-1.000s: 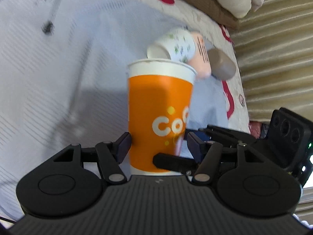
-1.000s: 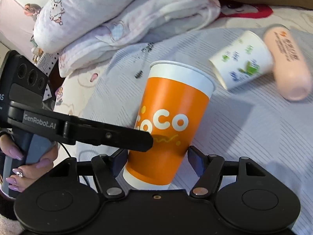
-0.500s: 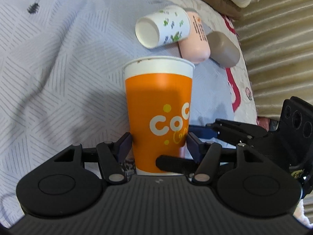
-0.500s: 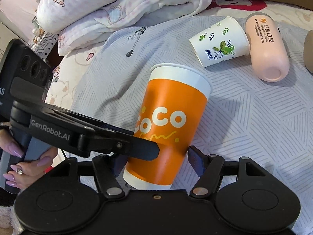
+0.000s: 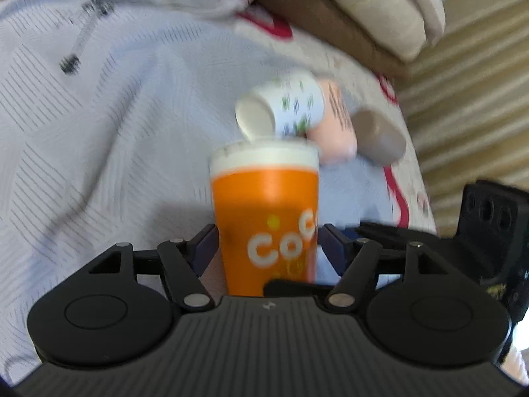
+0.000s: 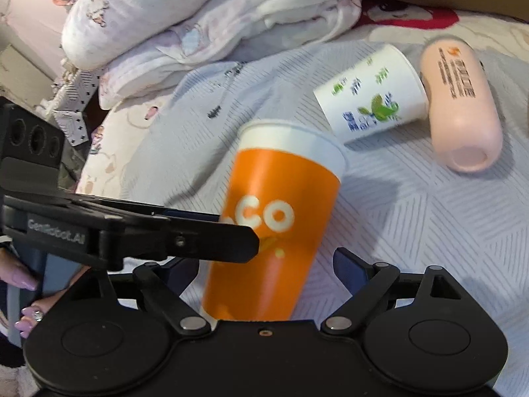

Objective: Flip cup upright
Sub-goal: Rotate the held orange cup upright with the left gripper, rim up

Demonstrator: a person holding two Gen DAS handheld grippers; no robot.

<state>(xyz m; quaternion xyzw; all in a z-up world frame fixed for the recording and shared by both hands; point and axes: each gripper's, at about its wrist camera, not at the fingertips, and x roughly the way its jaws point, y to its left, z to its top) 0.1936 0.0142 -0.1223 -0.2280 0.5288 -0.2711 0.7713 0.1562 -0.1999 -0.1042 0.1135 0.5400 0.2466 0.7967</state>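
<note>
1. The orange paper cup [image 5: 266, 218] stands mouth-up with its white rim on top — in the right wrist view [image 6: 274, 221] it leans a little to the right, and its base is hidden behind the gripper body in both views.
2. The left gripper [image 5: 267, 241] has its fingers [image 5: 205, 241] closed against the lower sides of the cup; from the right wrist view it reaches in from the left [image 6: 211, 241], one finger lying across the cup's front.
3. The right gripper [image 6: 266, 264] has its fingers [image 6: 350, 266] spread apart on either side of the cup, with a clear gap at the right finger; the left one is partly hidden.
4. The cup is over a pale striped bedsheet [image 6: 413, 218] on a bed.
5. Beyond it lies a white paper cup with green and blue print [image 6: 373, 99] on its side, touching a pink capsule-shaped bottle [image 6: 459, 106] that also lies flat.
6. In the left wrist view a brown rounded container [image 5: 380, 135] lies just beside the pink bottle [image 5: 334, 125], behind the white cup [image 5: 284, 109].
7. A folded white quilt [image 6: 198, 16] is piled at the far side of the sheet.
</note>
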